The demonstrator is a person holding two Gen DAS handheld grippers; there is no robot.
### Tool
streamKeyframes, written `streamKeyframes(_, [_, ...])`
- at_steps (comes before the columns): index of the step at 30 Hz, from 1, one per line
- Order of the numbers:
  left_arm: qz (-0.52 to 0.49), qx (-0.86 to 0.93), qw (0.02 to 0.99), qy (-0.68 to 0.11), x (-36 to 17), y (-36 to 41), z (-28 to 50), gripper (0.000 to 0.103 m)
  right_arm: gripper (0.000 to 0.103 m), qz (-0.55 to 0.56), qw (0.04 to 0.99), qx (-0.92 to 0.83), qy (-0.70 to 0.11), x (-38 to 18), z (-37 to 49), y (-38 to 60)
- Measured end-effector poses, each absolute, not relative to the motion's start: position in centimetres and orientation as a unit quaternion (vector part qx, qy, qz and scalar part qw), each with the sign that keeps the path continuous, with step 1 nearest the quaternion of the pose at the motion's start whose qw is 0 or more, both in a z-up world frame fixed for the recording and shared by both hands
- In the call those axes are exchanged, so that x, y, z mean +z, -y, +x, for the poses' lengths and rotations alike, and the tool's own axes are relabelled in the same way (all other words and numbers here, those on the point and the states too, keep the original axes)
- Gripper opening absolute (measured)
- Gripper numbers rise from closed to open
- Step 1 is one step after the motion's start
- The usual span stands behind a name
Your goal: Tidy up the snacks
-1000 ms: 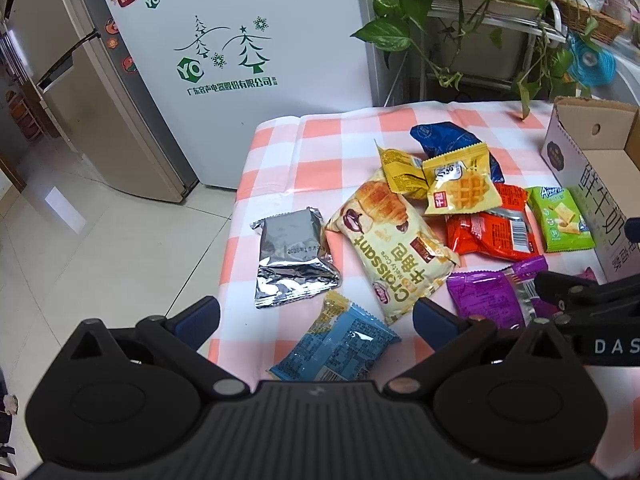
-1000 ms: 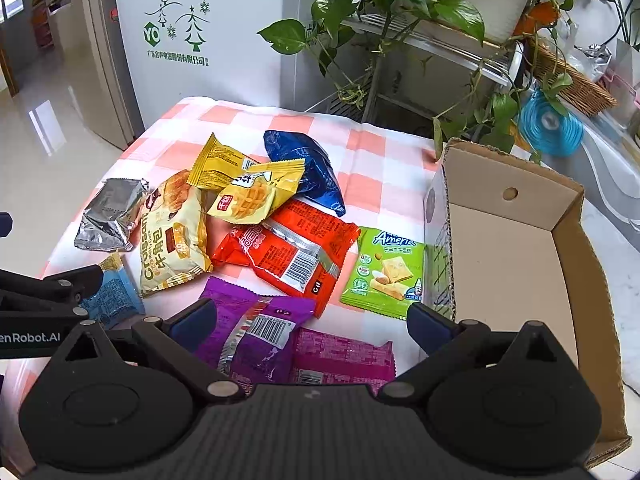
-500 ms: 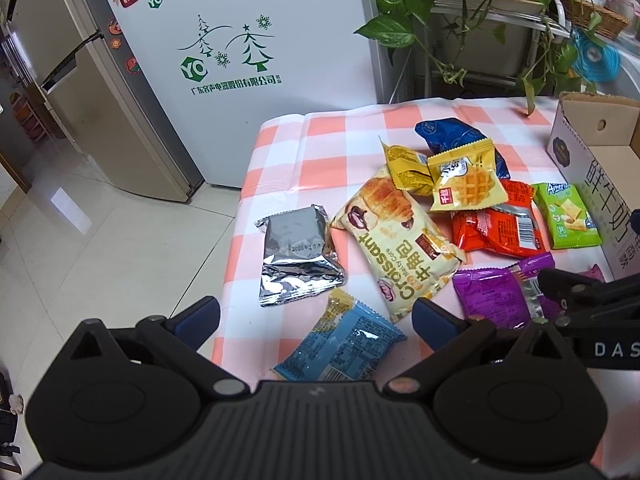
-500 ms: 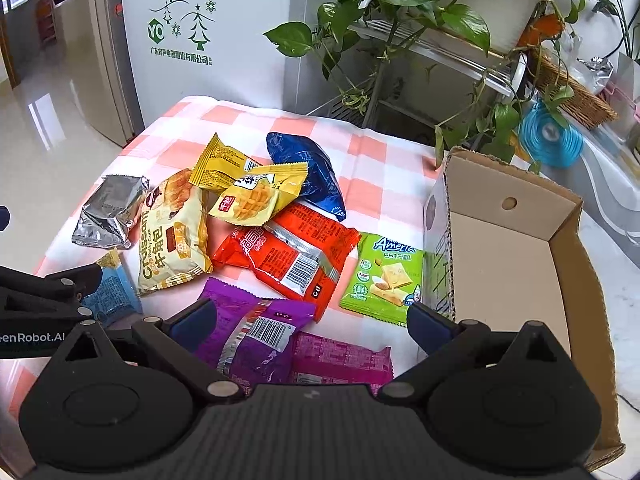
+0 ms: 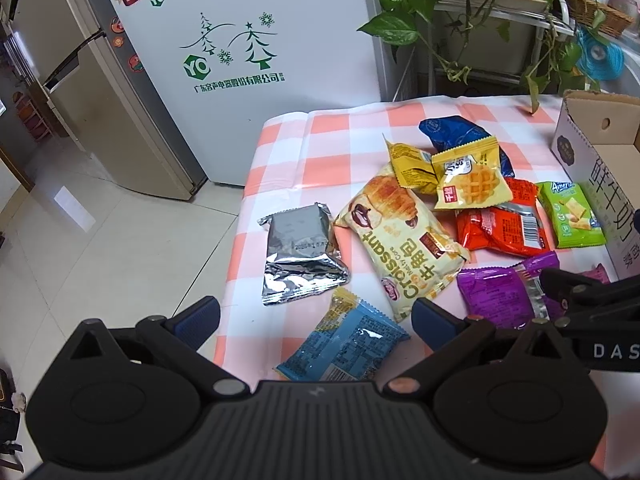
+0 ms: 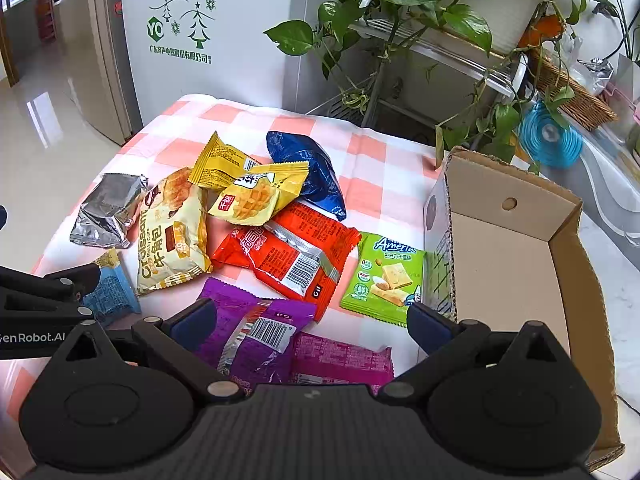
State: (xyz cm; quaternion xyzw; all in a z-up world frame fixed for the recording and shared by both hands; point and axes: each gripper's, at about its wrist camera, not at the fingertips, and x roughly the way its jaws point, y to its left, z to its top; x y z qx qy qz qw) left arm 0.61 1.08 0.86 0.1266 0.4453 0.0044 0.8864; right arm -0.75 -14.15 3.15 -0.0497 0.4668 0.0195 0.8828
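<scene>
Blue snack pack unmoved; left gripper hovering still.

Left gripper body: matt black housing, ribbed centre panel, a round raised disc on each side.
Left fingers: dark blue pads on black angled linkage arms.
Pivots: one silver and one copper-coloured screw head at the linkage joints.
Right gripper body: same black housing, ribbed panel, twin discs, silver screws.
Right fingers: dark blue pads.
Markings: white lettering "DAS" on the right unit's side, "enRobot.AI" on the left unit's.
</scene>
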Motion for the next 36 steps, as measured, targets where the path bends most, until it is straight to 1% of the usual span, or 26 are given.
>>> streamKeyframes(36, [0.132, 0.008, 0.883, -0.451, 0.4, -1.1, 0.8, 0.099, 0.103, -0.068, 0.882, 0.026, -0.466, 2.8, -0.6, 12.9])
